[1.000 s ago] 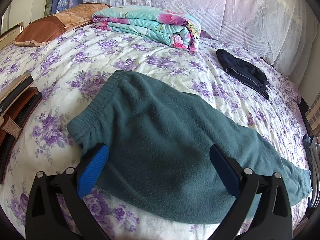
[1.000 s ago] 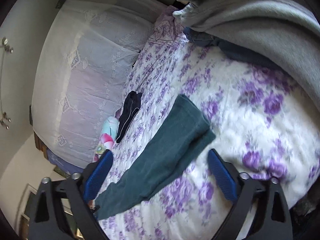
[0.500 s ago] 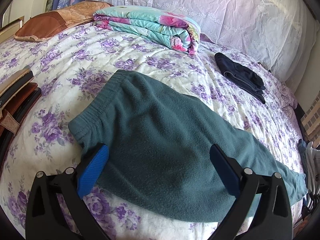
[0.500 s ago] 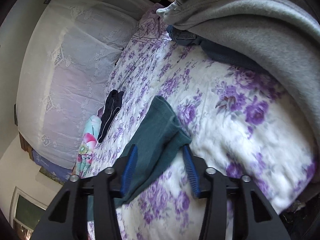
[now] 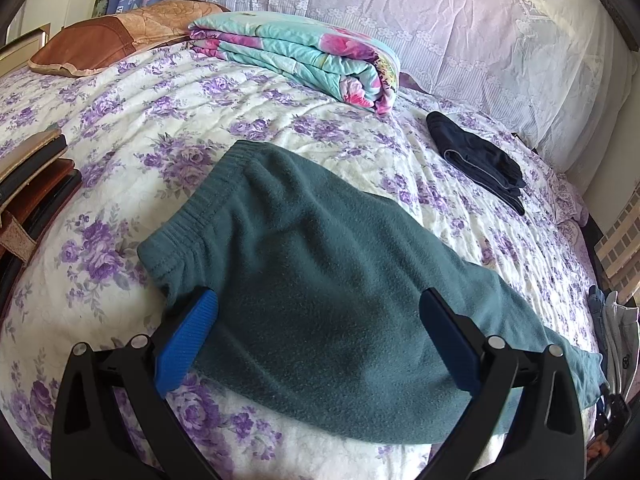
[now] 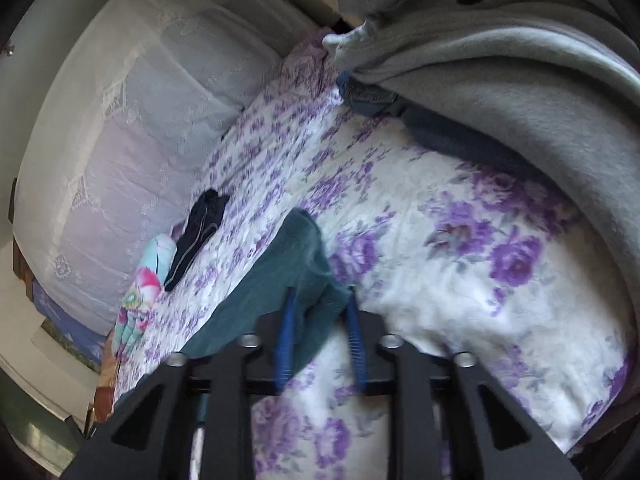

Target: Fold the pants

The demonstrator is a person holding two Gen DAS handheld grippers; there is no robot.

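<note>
Teal fleece pants point(image 5: 320, 280) lie on the purple-flowered bedspread point(image 5: 160, 120), waistband to the left, legs running right. My left gripper point(image 5: 318, 312) is open, its blue pads either side of the pants' seat area near the waistband. In the right wrist view the leg cuffs of the pants point(image 6: 296, 264) sit between the blue pads. My right gripper point(image 6: 320, 304) is shut on the cuff end, with cloth bunched between the pads.
A folded floral quilt point(image 5: 304, 52) and a brown pillow point(image 5: 116, 32) lie at the head of the bed. Folded dark garments point(image 5: 480, 160) lie to the right. Grey clothing point(image 6: 500, 80) is heaped beside the cuffs. Stacked flat items point(image 5: 32, 176) sit at the left edge.
My right gripper has moved onto the pants' cuff end and closed from wide open to shut on the cloth. My left gripper stays open, shifting only slightly over the waist end.
</note>
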